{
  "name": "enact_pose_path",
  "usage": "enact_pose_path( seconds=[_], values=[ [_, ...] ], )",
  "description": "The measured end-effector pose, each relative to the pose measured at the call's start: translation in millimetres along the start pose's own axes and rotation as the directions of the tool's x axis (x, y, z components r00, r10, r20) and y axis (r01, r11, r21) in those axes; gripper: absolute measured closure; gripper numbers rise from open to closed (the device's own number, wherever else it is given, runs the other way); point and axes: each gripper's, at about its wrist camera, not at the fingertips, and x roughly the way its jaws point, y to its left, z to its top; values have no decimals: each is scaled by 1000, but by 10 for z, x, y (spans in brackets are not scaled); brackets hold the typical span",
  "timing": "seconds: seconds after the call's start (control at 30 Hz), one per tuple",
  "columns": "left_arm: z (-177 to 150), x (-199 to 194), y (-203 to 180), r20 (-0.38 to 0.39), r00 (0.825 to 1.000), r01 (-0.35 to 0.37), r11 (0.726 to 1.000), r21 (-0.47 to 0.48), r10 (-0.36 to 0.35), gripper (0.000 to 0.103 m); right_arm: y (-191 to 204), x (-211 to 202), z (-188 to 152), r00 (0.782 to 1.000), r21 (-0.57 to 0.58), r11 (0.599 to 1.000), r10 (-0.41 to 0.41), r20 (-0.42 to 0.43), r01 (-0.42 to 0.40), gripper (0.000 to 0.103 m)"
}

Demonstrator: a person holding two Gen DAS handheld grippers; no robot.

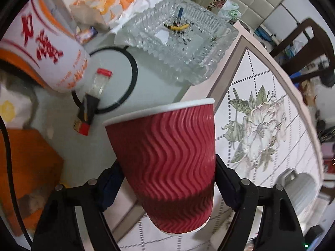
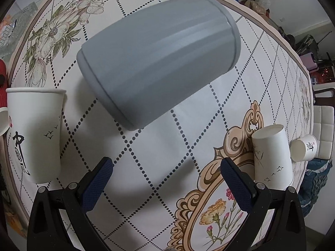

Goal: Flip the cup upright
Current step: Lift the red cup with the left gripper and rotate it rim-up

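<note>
In the left wrist view my left gripper is shut on a red ribbed paper cup. The cup is rim up, slightly tilted, and held above the table; its white rim points toward the glass ashtray. In the right wrist view my right gripper is open and empty above the tablecloth. A large grey cup lies on its side ahead of it, apart from the fingers.
Left wrist view: a glass ashtray, a white bottle with red characters, a small red-capped vial, an orange box. Right wrist view: a white paper cup upright at left, another white cup rim up at right, a small cup on its side.
</note>
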Motion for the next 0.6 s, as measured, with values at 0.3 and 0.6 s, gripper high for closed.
enact_pose_path(
  seconds=[0.3,0.6],
  values=[
    [-149,-363,-150,135,984,-135,977,162,114,26,-78,-143,-26,1000,8,1000,-15,21,15,0],
    [-622,-947,-243,229,963,-200,944,261,141,26,-223,-468,-489,997,21,1000,9,82,-10,0]
  ],
)
